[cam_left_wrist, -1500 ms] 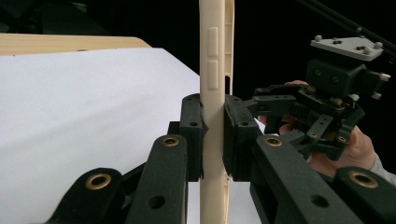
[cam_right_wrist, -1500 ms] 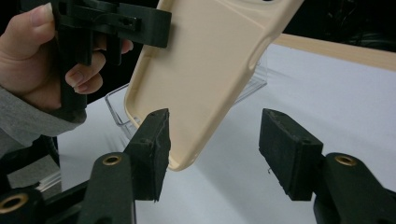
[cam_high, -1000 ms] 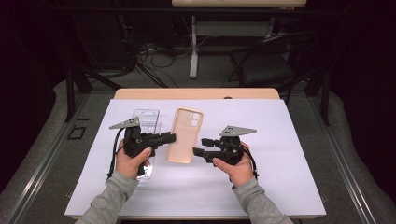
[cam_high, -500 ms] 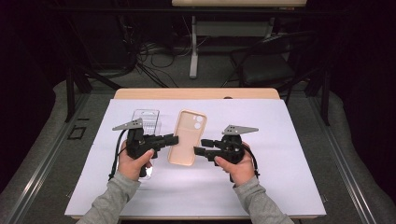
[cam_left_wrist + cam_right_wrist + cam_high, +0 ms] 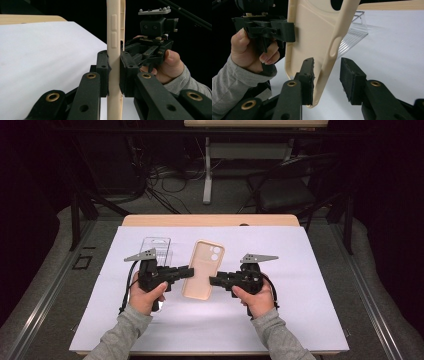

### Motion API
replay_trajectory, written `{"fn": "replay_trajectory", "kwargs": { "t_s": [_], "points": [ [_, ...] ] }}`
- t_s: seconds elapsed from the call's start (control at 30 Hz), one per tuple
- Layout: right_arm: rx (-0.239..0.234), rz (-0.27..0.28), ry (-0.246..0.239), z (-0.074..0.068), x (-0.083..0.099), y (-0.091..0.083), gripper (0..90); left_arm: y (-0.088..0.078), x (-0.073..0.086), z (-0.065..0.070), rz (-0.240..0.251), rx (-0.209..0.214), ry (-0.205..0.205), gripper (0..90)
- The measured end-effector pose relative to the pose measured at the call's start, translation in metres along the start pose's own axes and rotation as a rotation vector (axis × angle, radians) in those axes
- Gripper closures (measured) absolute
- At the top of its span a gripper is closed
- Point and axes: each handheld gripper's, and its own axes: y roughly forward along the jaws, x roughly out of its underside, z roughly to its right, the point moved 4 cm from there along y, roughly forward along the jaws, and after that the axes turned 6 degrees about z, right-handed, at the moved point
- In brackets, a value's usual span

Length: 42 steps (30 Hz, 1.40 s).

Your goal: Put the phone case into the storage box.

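A beige phone case [image 5: 202,270] hangs just above the white sheet, roughly upright on its long edge. My left gripper [image 5: 187,271] is shut on its left rim; in the left gripper view both pads [image 5: 103,67] press the case [image 5: 113,37] from either side. My right gripper [image 5: 214,280] faces it from the right. Its jaws have just been closing and straddle the case's [image 5: 312,32] other rim. The left pad [image 5: 308,75] sits against the inner face, while the right pad [image 5: 350,77] stands apart from the case.
A clear plastic package [image 5: 156,246] lies on the white sheet [image 5: 300,285] behind my left gripper, also seen as the package [image 5: 354,32] beyond the case. The wooden table edge [image 5: 210,220] runs along the far side. Dark floor, cables and chair legs lie beyond.
The left hand has carried the case slightly to the right, toward the right gripper. The right hand has stayed put and its jaws have narrowed around the case's rim.
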Motion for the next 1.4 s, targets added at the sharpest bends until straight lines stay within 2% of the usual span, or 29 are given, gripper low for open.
{"fn": "replay_trajectory", "kwargs": {
  "t_s": [0.37, 0.63, 1.4],
  "points": [
    [-0.019, 0.005, 0.026, 0.0025, -0.0009, -0.0024, 71.7, 0.0017, 0.0012, 0.0017, -0.002, 0.008, 0.001, 80.6],
    [-0.034, 0.014, 0.057, 0.0042, -0.0008, -0.0029, 73.4, 0.0028, 0.0020, 0.0023, -0.006, 0.014, 0.004, 80.6],
    [-0.061, 0.023, 0.094, 0.0072, -0.0003, -0.0046, 79.3, 0.0051, 0.0038, 0.0031, -0.010, 0.015, 0.002, 80.6]
  ]
}}
